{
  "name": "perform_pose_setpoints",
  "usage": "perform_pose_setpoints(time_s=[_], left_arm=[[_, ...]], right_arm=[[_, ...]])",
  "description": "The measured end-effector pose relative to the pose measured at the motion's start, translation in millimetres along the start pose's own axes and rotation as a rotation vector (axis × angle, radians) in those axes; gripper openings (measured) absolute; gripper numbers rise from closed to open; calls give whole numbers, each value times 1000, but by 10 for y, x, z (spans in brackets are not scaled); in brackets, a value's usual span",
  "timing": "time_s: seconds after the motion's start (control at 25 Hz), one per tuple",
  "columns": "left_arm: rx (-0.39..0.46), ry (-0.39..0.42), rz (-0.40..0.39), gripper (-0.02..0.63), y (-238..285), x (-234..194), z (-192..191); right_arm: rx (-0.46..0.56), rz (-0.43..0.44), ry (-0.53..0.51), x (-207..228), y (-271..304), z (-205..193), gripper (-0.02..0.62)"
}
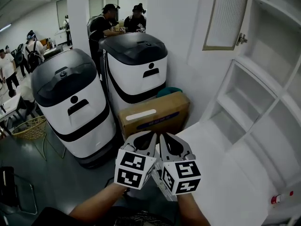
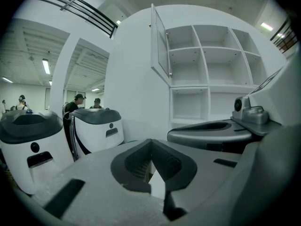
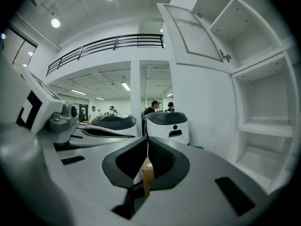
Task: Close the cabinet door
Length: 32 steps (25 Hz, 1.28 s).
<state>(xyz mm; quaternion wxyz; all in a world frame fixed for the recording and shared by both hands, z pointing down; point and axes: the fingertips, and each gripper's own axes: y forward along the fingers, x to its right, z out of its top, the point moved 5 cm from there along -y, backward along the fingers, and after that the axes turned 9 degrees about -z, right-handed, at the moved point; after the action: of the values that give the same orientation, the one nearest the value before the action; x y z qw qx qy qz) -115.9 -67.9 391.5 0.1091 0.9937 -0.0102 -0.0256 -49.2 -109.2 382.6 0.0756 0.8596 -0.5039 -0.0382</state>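
Observation:
The white cabinet door [image 1: 228, 15] stands swung open at the upper right, hinged to the white shelving [image 1: 263, 93]; it also shows in the left gripper view as the door [image 2: 159, 46] and in the right gripper view as the door [image 3: 193, 32]. Low in the middle of the head view, my left gripper [image 1: 153, 134] and right gripper [image 1: 162, 135] are held side by side, well below and left of the door. Both point roughly level toward the wall. The jaws of the left gripper [image 2: 151, 142] and of the right gripper [image 3: 147, 140] are shut with nothing between them.
Two white-and-black machines [image 1: 70, 107] [image 1: 136, 65] stand at the left, with a cardboard box [image 1: 153, 117] against the wall just ahead of the grippers. A white counter [image 1: 221, 173] runs under the shelves. A wicker basket [image 1: 30, 128] and several people are further left and behind.

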Motion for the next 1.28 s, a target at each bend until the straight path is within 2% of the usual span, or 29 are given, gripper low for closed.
perform_pose_setpoints(time_s=[0.36,0.68,0.96,1.28], left_arm=[[23,25,-163,12,498,-366,286],[17,44,-351,12,918,-497,652],[51,72,-497,12,1084,-552,1009],[81,100,-652,12,1149,-576,1331]], right_arm=[[14,-143,0,204,444,218,21],[42,-296,6,427,640,594,21],[111,-424,20,478,669,974,21],[190,-553,-24,457,652,1412,23]])
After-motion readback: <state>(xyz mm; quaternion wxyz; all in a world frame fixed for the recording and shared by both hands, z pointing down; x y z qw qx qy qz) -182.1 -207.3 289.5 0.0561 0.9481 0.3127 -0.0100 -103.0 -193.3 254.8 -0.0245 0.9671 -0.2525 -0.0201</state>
